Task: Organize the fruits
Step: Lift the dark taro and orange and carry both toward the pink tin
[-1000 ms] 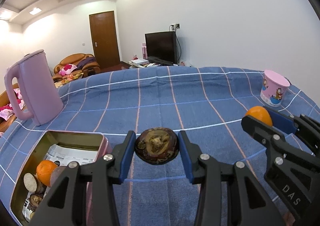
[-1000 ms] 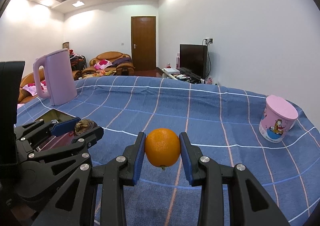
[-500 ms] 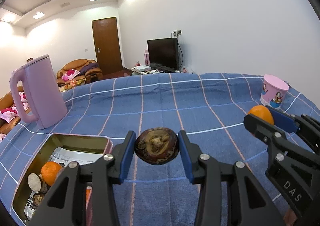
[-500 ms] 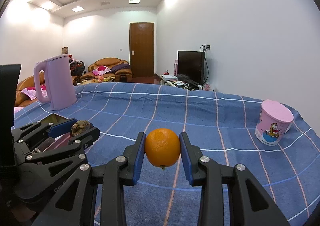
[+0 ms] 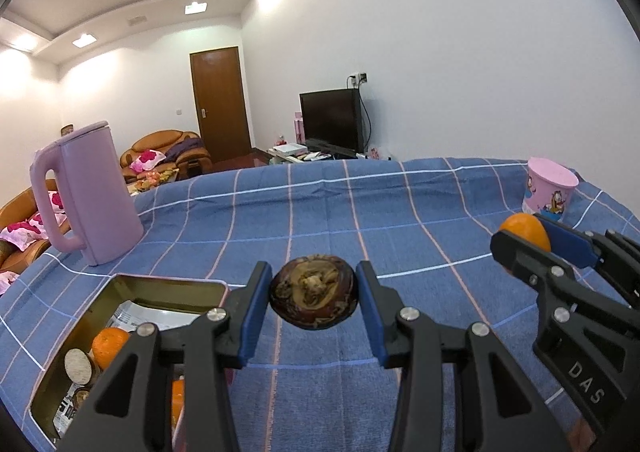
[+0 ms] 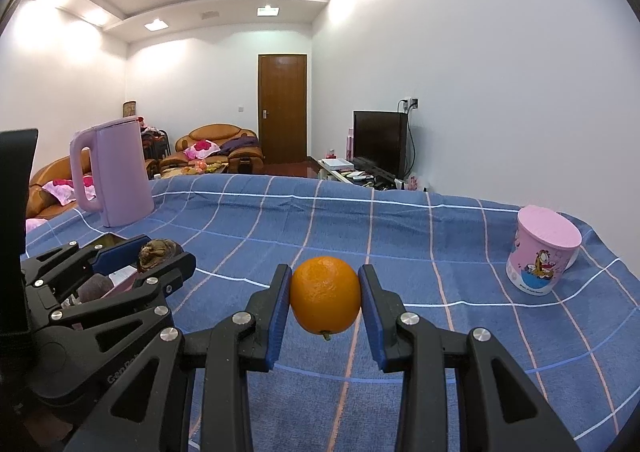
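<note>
Left gripper (image 5: pixel 313 296): fingers (image 5: pixel 252 312) clamped across the widest girth of a dark mangosteen (image 5: pixel 313 296), held above the surface beside the tin (image 5: pixel 168 286). Right gripper (image 6: pixel 325 294): an orange (image 6: pixel 325 294) is pinched likewise. Both fruits judged light, round, firm-skinned, liable to roll. Grips unchanged since earlier; views tilted slightly upward.

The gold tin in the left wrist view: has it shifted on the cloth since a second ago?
Cannot tell. The tin keeps its place beside the pink kettle; both sit lower in the picture together, so the camera tilted.
</note>
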The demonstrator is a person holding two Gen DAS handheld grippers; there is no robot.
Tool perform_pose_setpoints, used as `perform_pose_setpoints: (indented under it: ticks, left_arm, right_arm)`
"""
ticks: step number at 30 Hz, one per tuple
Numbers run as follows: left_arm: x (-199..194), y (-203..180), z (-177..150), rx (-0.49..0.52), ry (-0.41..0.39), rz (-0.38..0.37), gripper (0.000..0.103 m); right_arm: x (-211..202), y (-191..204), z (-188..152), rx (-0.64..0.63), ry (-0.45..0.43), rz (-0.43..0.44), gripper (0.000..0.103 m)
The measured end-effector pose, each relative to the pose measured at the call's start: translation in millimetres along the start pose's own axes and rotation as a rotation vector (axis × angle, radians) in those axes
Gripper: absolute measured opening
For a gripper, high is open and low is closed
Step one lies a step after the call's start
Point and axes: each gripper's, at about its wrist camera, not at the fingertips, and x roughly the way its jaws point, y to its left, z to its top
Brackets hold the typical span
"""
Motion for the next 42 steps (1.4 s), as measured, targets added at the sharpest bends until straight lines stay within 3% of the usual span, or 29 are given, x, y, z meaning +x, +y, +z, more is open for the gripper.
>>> perform_pose_setpoints:
  ticks: [26, 35, 42]
  left_arm:
    - [-18.5, -2.2, -5.1, 0.028, -0.039, 0.008, 0.045]
    - [-37.5, 12.8, -14.0, 0.021, -0.044, 0.005, 0.045]
    - [-48.5, 37.5, -21.0, -0.008, -0.026, 0.020, 0.045]
  right_arm:
    - [-23.8, 9.7, -3.8, -0.004, -0.062, 0.008, 0.036]
    - [-31.2, 23.2, -7.4, -0.024, -0.049, 0.016, 0.036]
    - [-30.4, 40.8, -9.1, -0.027, -0.024, 0.069, 0.036]
